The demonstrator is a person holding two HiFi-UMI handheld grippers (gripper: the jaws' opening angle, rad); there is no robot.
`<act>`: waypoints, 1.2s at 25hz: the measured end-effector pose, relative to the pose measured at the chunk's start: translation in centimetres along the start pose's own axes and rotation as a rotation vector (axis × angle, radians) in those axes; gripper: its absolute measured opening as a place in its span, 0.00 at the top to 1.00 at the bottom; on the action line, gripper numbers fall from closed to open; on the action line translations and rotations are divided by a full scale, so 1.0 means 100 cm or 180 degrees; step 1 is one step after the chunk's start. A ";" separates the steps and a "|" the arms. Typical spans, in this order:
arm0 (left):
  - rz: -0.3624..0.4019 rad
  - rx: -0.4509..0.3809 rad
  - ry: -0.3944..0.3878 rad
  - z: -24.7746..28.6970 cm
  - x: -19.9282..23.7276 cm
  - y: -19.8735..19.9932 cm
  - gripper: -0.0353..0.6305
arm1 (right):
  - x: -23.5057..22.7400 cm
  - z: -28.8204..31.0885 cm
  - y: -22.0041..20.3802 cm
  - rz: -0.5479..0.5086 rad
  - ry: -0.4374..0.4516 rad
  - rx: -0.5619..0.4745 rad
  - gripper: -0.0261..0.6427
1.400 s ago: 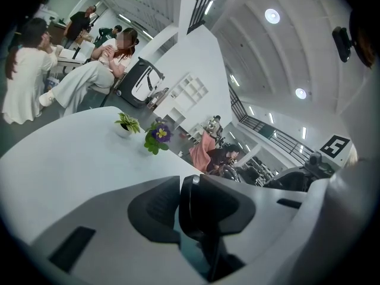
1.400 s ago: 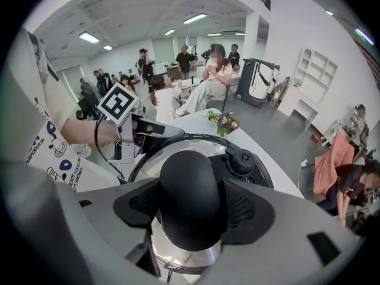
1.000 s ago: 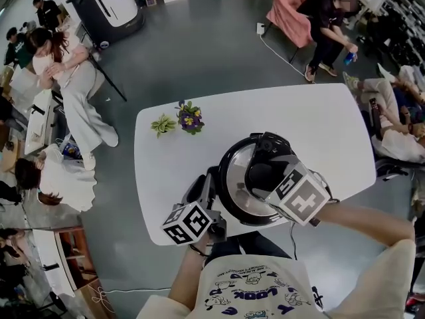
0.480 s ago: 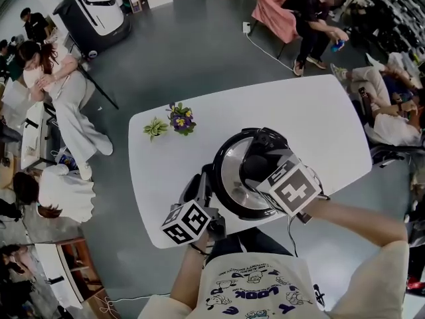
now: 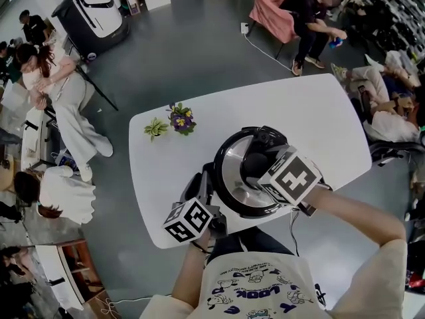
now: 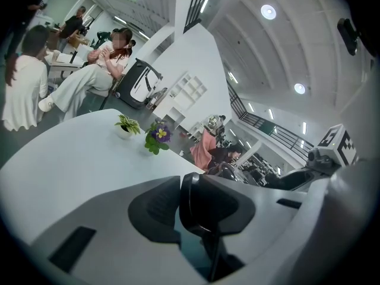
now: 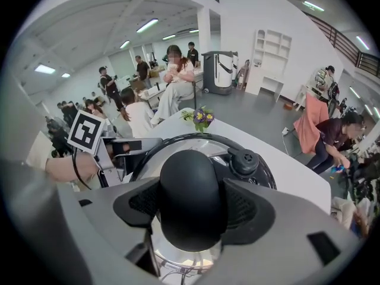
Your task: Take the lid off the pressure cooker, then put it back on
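The right hand-held gripper (image 7: 191, 211) pinches the pressure cooker's (image 5: 232, 181) lid knob (image 7: 190, 183), largely hidden overhead by its marker cube (image 5: 290, 178). The left hand-held gripper (image 6: 189, 205) clamps the cooker's half-hidden side handle (image 6: 208, 209).

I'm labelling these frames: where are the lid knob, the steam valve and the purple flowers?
lid knob (image 7: 191, 196), right gripper view, on its rounded black top.
steam valve (image 7: 244, 160), right gripper view, on its round cap.
purple flowers (image 5: 181, 118), head view, on the blossoms.
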State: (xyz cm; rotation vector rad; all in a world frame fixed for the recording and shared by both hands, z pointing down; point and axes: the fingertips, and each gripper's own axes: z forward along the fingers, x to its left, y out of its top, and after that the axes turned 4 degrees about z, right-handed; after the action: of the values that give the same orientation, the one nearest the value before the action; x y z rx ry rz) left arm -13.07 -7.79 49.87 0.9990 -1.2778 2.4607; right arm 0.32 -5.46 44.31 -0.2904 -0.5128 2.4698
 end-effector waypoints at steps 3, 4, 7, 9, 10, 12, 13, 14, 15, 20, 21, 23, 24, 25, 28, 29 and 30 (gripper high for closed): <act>0.0010 -0.0002 0.0013 0.000 0.000 0.001 0.78 | 0.001 0.000 0.000 -0.0039 0.0039 0.0034 0.48; 0.0013 -0.0005 0.0018 -0.001 -0.001 0.001 0.78 | 0.001 0.000 0.001 -0.0049 0.0045 0.0040 0.48; 0.0001 -0.0009 0.0026 -0.001 -0.002 0.002 0.78 | 0.001 -0.001 0.001 -0.0064 0.0056 0.0032 0.48; 0.0005 -0.0009 0.0036 -0.001 -0.002 0.002 0.78 | 0.002 -0.002 0.001 -0.0064 0.0055 0.0001 0.48; 0.0010 -0.0009 0.0043 -0.002 -0.002 0.001 0.78 | 0.002 -0.002 0.000 -0.0065 0.0053 -0.0017 0.48; 0.0018 -0.0008 0.0051 -0.002 -0.002 0.001 0.78 | 0.001 -0.002 0.000 -0.0067 0.0050 -0.0038 0.48; 0.0017 -0.0008 0.0052 -0.002 -0.003 0.001 0.78 | 0.001 -0.003 0.000 -0.0071 0.0049 -0.0038 0.48; 0.0014 -0.0007 0.0055 -0.002 -0.004 0.001 0.78 | 0.001 -0.004 0.000 -0.0078 0.0048 -0.0035 0.48; 0.0010 -0.0006 0.0059 -0.002 -0.004 0.001 0.78 | 0.001 -0.004 0.000 -0.0087 0.0047 -0.0033 0.48; -0.0018 0.0000 0.0075 -0.001 -0.003 0.003 0.78 | 0.002 -0.004 0.003 -0.0143 0.0059 -0.0072 0.49; -0.0023 -0.0001 0.0077 -0.001 -0.003 0.003 0.78 | 0.002 -0.004 0.003 -0.0148 0.0065 -0.0068 0.49; -0.0026 -0.0002 0.0082 -0.001 -0.002 0.003 0.78 | 0.002 -0.004 0.003 -0.0154 0.0077 -0.0057 0.50; -0.0020 -0.0003 0.0086 0.000 -0.002 0.003 0.78 | 0.002 -0.003 0.003 -0.0158 0.0081 -0.0054 0.50; -0.0006 -0.0004 0.0091 0.000 -0.002 0.003 0.78 | 0.001 -0.003 0.003 -0.0160 0.0081 -0.0052 0.50; 0.0024 -0.0005 0.0110 0.001 -0.002 0.004 0.78 | 0.000 -0.003 0.004 -0.0163 0.0073 -0.0040 0.50; 0.0014 -0.0004 0.0112 0.001 -0.002 0.005 0.78 | 0.000 -0.004 0.004 -0.0164 0.0069 -0.0033 0.50; -0.0002 0.0000 0.0110 0.001 -0.002 0.005 0.78 | 0.000 -0.004 0.005 -0.0169 0.0065 -0.0031 0.50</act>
State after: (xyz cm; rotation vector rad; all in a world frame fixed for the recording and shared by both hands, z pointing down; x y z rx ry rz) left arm -13.08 -8.12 49.43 0.9524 -1.2664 2.4664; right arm 0.21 -5.68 43.74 -0.3018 -0.5174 2.4113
